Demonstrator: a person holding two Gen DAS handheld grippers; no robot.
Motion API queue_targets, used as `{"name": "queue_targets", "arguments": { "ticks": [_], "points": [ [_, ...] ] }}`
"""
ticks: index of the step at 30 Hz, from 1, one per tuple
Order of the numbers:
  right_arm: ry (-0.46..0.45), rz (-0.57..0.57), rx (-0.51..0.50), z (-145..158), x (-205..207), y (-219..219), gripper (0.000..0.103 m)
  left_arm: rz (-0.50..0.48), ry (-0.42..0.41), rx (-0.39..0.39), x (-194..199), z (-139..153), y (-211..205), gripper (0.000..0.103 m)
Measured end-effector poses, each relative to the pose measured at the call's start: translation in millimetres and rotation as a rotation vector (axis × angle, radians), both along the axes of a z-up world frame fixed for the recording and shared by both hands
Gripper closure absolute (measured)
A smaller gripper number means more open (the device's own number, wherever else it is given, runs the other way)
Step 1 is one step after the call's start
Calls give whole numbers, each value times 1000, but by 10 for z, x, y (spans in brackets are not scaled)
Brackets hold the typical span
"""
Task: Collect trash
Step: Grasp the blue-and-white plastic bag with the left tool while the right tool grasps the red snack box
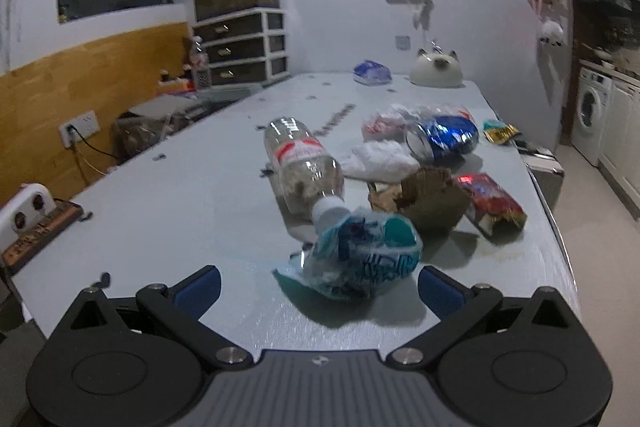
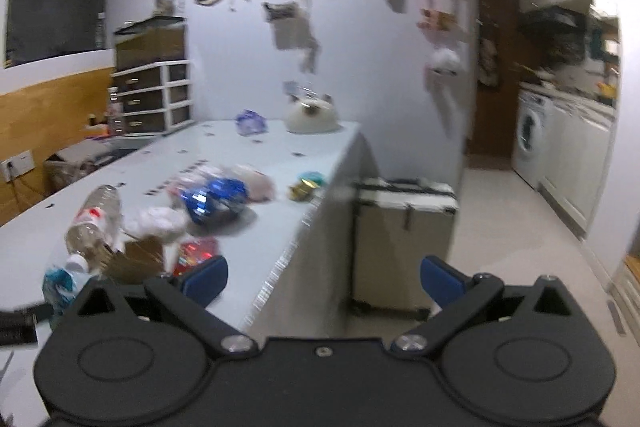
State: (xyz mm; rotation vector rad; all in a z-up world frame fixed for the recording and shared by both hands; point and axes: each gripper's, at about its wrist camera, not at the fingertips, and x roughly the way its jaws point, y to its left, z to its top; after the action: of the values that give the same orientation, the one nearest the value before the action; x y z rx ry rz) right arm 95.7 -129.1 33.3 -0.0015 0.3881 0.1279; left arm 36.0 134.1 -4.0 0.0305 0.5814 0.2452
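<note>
White walls hung with photos and paper scraps closed off the far end of a long pale worktop (image 1: pixel 168 195), with a stack of drawers (image 1: pixel 244 47) in the corner and a washing machine (image 1: pixel 591 113) off to the right. Trash lay bunched toward the near right part of the worktop. A clear plastic bottle (image 1: pixel 302 165) lay on its side, white cap pointing toward the camera and just touching a crumpled teal-and-white wrapper (image 1: pixel 364 255). Right of the bottle sat a torn piece of brown cardboard (image 1: pixel 430 199), with a red snack packet (image 1: pixel 492 201) just beside it. Behind these were a wad of white tissue (image 1: pixel 378 159), a crushed blue can (image 1: pixel 444 139) and a small gold-and-teal wrapper (image 1: pixel 500 133) near the right edge. Farther back stood a blue bag (image 1: pixel 372 71) and a white cat-shaped object (image 1: pixel 436 69).

The left claw (image 1: pixel 320 287) hung just short of the teal wrapper, its blue pads (image 1: pixel 198 289) spread wide apart and holding nothing. The right claw (image 2: pixel 324 281) was likewise spread and empty, poised past the worktop's right edge over the floor, with a pale case (image 2: pixel 404 239) standing below it. That view was blurred.
</note>
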Motion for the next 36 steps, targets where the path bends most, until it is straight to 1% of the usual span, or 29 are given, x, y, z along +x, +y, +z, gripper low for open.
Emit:
{"name": "queue_targets", "arguments": {
  "ticks": [2, 4, 6, 10, 12, 13, 14, 16, 19, 21, 22, 24, 27, 30, 32, 33, 34, 35, 36],
  "points": [
    [-1, 37, -9, -21, 178, 173, 0, -3, 22, -10, -4, -23, 60, 0],
    [13, 70, 0, -41, 369, 333, 0, -4, 55, -20, 11, -66, 114, 0],
    [36, 104, 11, -97, 571, 491, 0, 2, 69, -31, -2, -101, 177, 0],
    [110, 128, -28, -274, 907, 815, 0, 13, 84, 6, -13, -151, 227, 0],
    [153, 140, -42, -396, 1036, 925, 0, -13, 68, 10, -17, -168, 245, 0],
    [174, 149, -49, -446, 1102, 989, 3, -35, 52, 9, -16, -169, 249, 0],
    [188, 164, -53, -482, 1145, 1022, 9, -54, 37, 8, -10, -168, 252, 0],
    [223, 191, -55, -569, 1214, 1089, 13, -93, 17, 21, 4, -175, 229, 0],
    [250, 202, -42, -660, 1259, 1142, 19, -126, -12, 60, 63, -180, 149, 0],
    [253, 210, -23, -683, 1277, 1153, 20, -145, -22, 89, 121, -199, 83, 4],
    [254, 215, -19, -685, 1286, 1166, 22, -155, -23, 101, 157, -212, 52, 9],
    [257, 232, -17, -671, 1293, 1193, 24, -174, -14, 117, 243, -240, 4, 13],
    [257, 254, -21, -659, 1295, 1238, 26, -207, -8, 148, 337, -296, -65, 14],
    [259, 264, -23, -657, 1298, 1286, 26, -229, -9, 204, 434, -345, -139, 14],
    [278, 252, -4, -665, 1330, 1293, 26, -246, -3, 232, 499, -362, -174, 14],
    [293, 240, 16, -673, 1359, 1287, 26, -251, 3, 241, 531, -374, -185, 15],
    [311, 225, 40, -682, 1391, 1277, 26, -252, 13, 252, 568, -388, -197, 22],
    [327, 208, 61, -698, 1423, 1262, 26, -251, 26, 258, 600, -398, -203, 27],
    [341, 195, 77, -706, 1445, 1250, 26, -248, 33, 257, 615, -408, -199, 35]
  ]
}}
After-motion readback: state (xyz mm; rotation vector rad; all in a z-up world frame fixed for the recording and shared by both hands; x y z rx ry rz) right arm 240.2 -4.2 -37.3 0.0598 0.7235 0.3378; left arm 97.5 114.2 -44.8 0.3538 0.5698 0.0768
